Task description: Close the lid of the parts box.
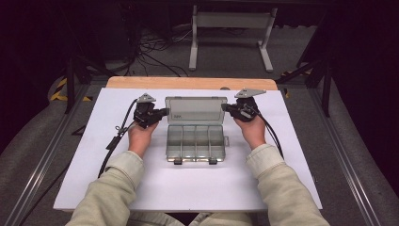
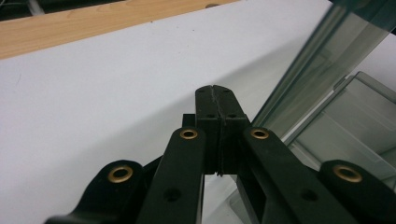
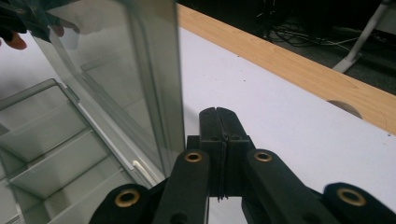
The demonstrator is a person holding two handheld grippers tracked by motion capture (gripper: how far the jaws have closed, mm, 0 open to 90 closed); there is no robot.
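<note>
A clear plastic compartment box (image 1: 195, 141) lies in the middle of the white board, its lid (image 1: 195, 110) raised at the far side. Its divided tray looks bare. My left gripper (image 1: 164, 112) is shut and sits at the lid's left edge; in the left gripper view the lid (image 2: 322, 65) rises just right of the closed tips (image 2: 215, 91). My right gripper (image 1: 224, 108) is shut at the lid's right edge. In the right gripper view its tips (image 3: 217, 113) rest beside the upright lid (image 3: 140, 74), with nothing between them.
The white board (image 1: 117, 160) covers a wooden table whose far edge (image 1: 188, 83) shows behind it. Cables trail from both grippers across the board. Two latches (image 1: 195, 161) hang at the box's near edge. A white table frame (image 1: 230, 28) and floor cables lie beyond.
</note>
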